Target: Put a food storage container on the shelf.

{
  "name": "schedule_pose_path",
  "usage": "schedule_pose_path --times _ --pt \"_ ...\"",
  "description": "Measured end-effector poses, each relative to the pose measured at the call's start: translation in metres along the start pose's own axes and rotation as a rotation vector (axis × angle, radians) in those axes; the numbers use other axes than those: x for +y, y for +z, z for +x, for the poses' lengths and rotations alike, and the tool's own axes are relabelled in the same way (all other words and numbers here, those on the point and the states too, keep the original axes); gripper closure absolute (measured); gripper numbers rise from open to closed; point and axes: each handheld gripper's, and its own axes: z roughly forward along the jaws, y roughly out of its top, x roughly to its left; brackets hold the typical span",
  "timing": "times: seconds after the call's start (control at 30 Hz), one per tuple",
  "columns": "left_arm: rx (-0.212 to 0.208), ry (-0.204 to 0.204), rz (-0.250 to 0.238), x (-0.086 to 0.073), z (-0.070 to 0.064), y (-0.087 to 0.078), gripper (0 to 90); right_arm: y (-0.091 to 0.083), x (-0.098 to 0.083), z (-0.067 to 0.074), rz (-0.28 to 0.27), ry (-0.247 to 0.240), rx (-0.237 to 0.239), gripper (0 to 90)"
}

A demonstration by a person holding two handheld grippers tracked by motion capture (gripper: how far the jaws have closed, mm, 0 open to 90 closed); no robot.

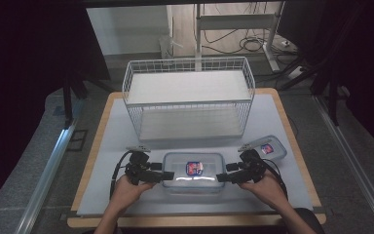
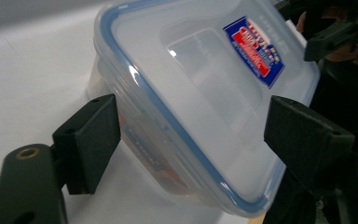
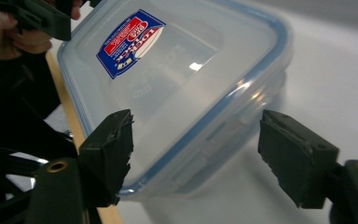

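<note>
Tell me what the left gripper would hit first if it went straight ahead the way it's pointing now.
Most likely the clear lidded container. In the left gripper view it sits directly ahead of the left gripper, its near end between the open jaws. The right gripper faces in from the far end.

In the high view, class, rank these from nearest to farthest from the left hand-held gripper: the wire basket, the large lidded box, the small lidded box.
1. Large lidded box: right beside the left hand-held gripper, table front.
2. Wire basket: behind it, toward the table's back.
3. Small lidded box: far right, past the other gripper.
</note>
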Motion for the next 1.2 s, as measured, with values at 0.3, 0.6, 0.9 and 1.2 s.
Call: schedule_pose_path --times 0.3,0.6,0.9,1.2 --pt "-0.058 -0.069 0.014 -0.005 0.006 0.007 19.4 0.009 0.001 -0.007 0.043 0.131 0.076 22.6" --pt "-0.065 -0.064 -0.016 -0.011 0.002 -0.004 30.3 0.002 -0.002 -0.002 0.029 0.123 0.072 32.2" --pt "-0.053 -0.032 -0.078 -0.026 -0.011 -0.016 44.4 -0.011 -0.014 0.009 -0.05 0.08 0.068 46.8" --pt "-0.03 -0.012 -0.113 -0.038 -0.023 -0.022 50.5 -0.019 -0.024 0.014 -0.085 0.078 0.105 54.2"
